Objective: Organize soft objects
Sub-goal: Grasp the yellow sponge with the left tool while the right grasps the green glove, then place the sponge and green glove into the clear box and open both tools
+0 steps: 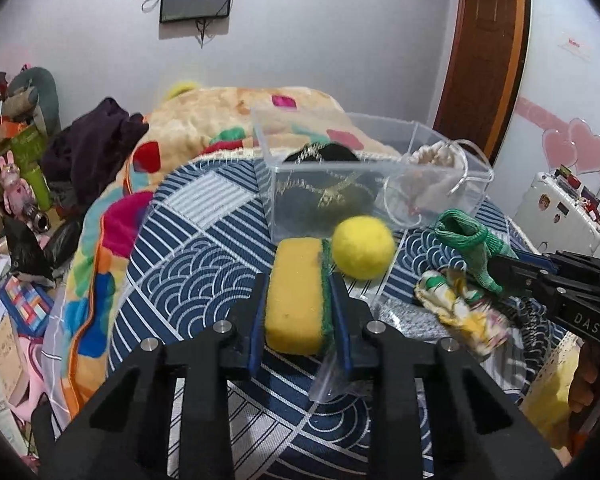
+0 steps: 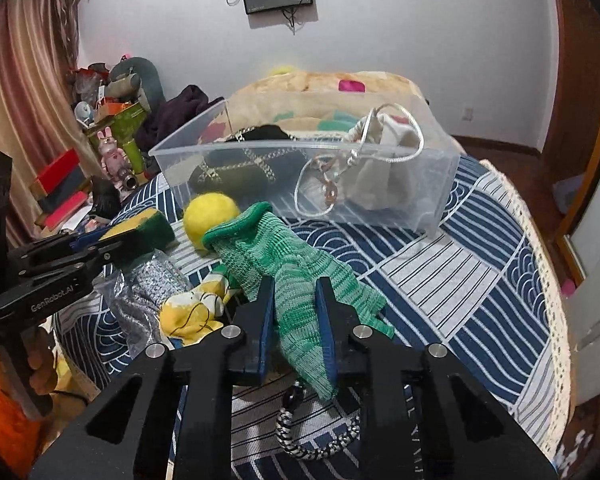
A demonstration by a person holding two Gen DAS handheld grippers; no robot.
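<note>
Our left gripper (image 1: 298,304) clamped the yellow sponge (image 1: 296,296) low in its frame, and our right gripper (image 2: 296,322) pinched the green knit glove (image 2: 288,268). We judged the glove's limp cuff might snag the clear bin's (image 2: 440,184) near rim, or nudge the yellow ball (image 2: 210,216) rolling. Open room lay right of the bin, toward the bedspread's (image 2: 500,280) lace edge.

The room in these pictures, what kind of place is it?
Most likely a lived-in bedroom: a bed under a blue patterned cover, a heaped colourful quilt, and a white suitcase by the wall.
</note>
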